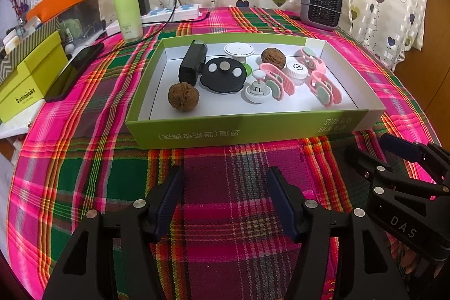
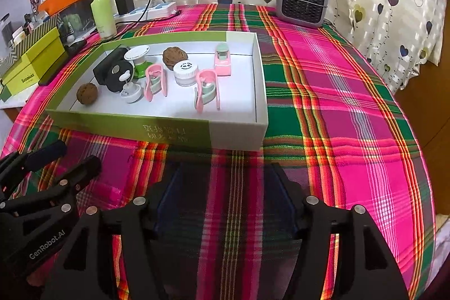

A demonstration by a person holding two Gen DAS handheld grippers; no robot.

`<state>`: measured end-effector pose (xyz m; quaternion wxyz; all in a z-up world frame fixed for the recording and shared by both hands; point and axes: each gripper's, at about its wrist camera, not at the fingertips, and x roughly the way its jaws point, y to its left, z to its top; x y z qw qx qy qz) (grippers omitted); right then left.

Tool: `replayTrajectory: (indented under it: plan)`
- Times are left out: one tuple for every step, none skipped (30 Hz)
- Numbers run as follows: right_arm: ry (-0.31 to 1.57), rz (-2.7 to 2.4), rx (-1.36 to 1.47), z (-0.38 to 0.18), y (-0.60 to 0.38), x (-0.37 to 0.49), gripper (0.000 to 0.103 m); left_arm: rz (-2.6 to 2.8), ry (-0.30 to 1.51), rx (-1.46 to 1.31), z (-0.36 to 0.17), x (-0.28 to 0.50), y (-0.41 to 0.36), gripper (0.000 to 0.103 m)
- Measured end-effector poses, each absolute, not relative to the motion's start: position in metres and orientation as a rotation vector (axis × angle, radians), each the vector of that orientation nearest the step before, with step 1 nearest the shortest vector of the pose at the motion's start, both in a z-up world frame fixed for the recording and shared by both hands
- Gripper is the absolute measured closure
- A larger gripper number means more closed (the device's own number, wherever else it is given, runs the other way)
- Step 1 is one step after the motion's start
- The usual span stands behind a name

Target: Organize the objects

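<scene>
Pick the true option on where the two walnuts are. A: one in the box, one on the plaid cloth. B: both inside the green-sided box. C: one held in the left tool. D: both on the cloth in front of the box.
B: one walnut lies near the front left corner of the green-sided box and the other walnut sits toward its back; both tools are empty.

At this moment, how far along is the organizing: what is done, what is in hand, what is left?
Done, apparently: the small items, including two walnuts, pink clips and a black disc, all lie inside the green box. In hand: nothing; the left gripper and right gripper are open over the plaid tablecloth. Left: no loose small item shows on the cloth near the box.
</scene>
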<state>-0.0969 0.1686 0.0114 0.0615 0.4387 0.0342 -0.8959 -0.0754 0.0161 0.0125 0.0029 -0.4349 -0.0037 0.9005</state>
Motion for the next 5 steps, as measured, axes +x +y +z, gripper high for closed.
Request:
replayTrajectory:
  plan:
    - [0.103, -2.71, 1.327, 0.0114, 0.1686, -0.0969, 0.04, 2.824, -0.011, -1.364, 0.0125, -0.0754, 0.0162, 0.042]
    - [0.103, -2.71, 1.327, 0.0114, 0.1686, -0.0969, 0.04, 2.824, -0.011, -1.364, 0.0125, -0.0754, 0.016, 0.042]
    - [0.103, -2.71, 1.327, 0.0114, 0.1685, -0.0969, 0.04, 2.824, -0.011, -1.364, 0.0125, -0.0754, 0.0159, 0.042]
    - [0.103, -2.71, 1.327, 0.0114, 0.1685, -0.097, 0.04, 2.824, -0.011, -1.364, 0.0125, -0.0754, 0.016, 0.042]
    - [0.103, -2.71, 1.327, 0.0114, 0.1685, -0.0969, 0.04, 2.824, -0.012, -1.364, 0.0125, -0.0754, 0.0161, 0.042]
